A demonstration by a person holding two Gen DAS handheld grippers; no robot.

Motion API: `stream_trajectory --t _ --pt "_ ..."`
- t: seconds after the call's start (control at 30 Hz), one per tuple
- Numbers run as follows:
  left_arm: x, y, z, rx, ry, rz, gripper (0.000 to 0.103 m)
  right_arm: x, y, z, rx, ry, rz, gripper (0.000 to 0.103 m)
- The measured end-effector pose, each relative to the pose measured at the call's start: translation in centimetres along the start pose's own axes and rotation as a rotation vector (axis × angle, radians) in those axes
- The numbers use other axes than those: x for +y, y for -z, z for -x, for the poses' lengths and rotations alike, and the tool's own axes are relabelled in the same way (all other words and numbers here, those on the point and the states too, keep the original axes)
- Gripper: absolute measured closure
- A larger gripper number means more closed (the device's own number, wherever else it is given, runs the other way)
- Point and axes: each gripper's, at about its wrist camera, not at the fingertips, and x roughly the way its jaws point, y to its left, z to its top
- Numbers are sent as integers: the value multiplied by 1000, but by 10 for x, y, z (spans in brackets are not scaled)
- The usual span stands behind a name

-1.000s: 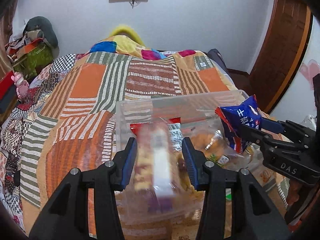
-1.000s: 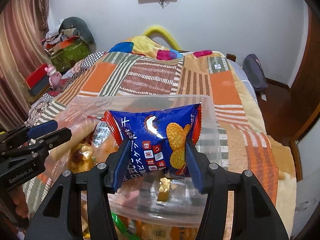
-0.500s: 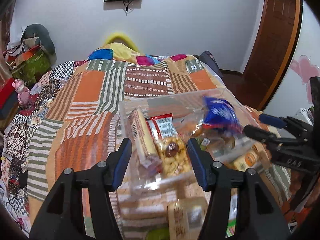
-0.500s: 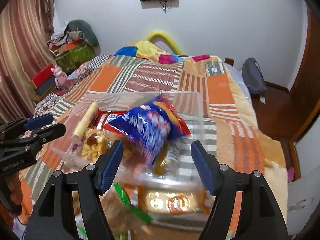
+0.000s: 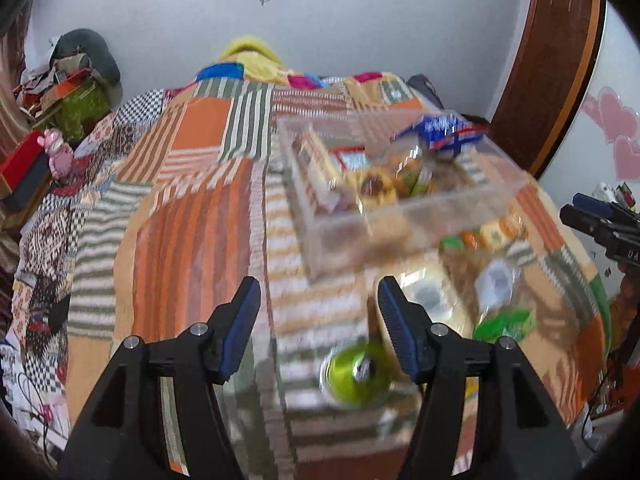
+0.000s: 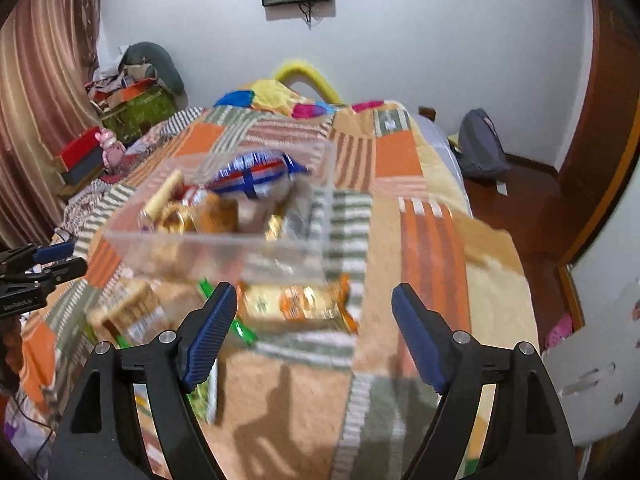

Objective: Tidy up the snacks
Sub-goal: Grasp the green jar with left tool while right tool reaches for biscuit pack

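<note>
The clear plastic bin (image 6: pixel 224 240) sits on the patchwork quilt (image 5: pixel 192 216), centre-left of the right wrist view and upper right of centre in the left wrist view; it now holds both packets you carried a second ago: the blue biscuit bag (image 6: pixel 256 176) lies on top at the far side, and the long cream wafer stick (image 6: pixel 160 196) leans at the bin's left end; you have let go of both, so two more snacks are sorted.

Your right gripper (image 6: pixel 314 336) stands spread wide with nothing between its pads, pulled back toward the near edge of the bed; your left gripper (image 5: pixel 318 326) is likewise released and empty, drawn back and low in its frame.

Counting, as far as the blur allows: one bin; inside it one blue bag, one wafer stick, and several golden and orange packets I cannot separate; outside it, near the front wall, one orange-and-yellow packet (image 6: pixel 296 304), one clear-wrapped tan pack (image 6: pixel 128 312), one round lime-green item (image 5: pixel 356 372), and a few green-wrapped pieces (image 5: pixel 504 324); at least four loose snacks remain for you.
</note>
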Motion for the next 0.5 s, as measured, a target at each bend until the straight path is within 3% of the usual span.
stream_trajectory --t 0.33,0.5 --pt "6 47 0 62 55 34 42 0 29 -17 79 -4 -12 25" --pt "-2 56 -11 77 64 15 41 2 24 -30 92 -3 -17 22"
